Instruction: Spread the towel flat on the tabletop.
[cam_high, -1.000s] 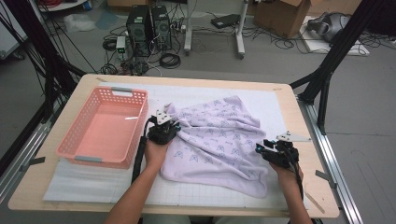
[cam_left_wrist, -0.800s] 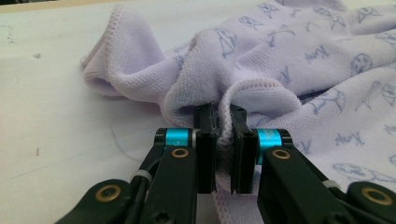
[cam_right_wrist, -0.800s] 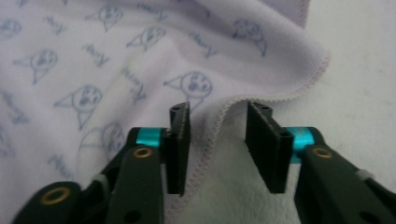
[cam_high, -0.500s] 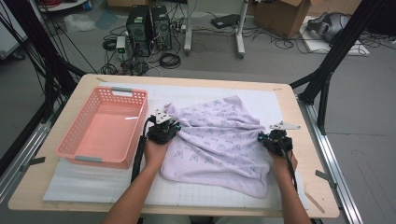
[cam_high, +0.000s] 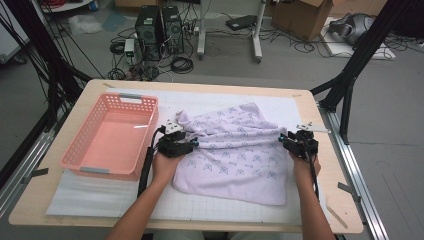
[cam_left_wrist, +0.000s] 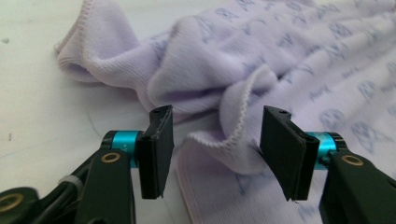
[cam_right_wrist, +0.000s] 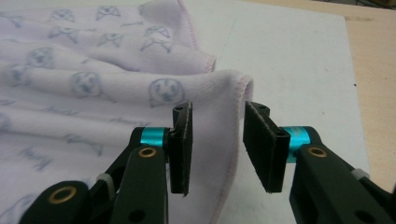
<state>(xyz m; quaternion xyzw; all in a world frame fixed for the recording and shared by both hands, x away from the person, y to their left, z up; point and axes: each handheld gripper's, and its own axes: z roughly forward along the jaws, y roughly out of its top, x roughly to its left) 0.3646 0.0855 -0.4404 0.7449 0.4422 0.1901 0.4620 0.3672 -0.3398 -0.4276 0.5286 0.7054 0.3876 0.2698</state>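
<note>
We see a wooden counter (cam_high: 60, 200) topped by a white gridded mat (cam_high: 200, 205), standing on a grey floor strewn with cables, computer towers (cam_high: 160, 27) and a cardboard box (cam_high: 305, 17). The lilac printed cloth (cam_high: 240, 150) lies rumpled mid-mat, beside a pink basket (cam_high: 112, 137). Our left gripper (cam_left_wrist: 215, 144) and right gripper (cam_right_wrist: 215, 140) both gape, each straddling a cloth edge.

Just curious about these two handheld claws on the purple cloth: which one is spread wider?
The left claw is: its jaws stand far apart around a bunched fold of the cloth. The right claw leaves a narrower gap over the cloth's hemmed edge.
</note>
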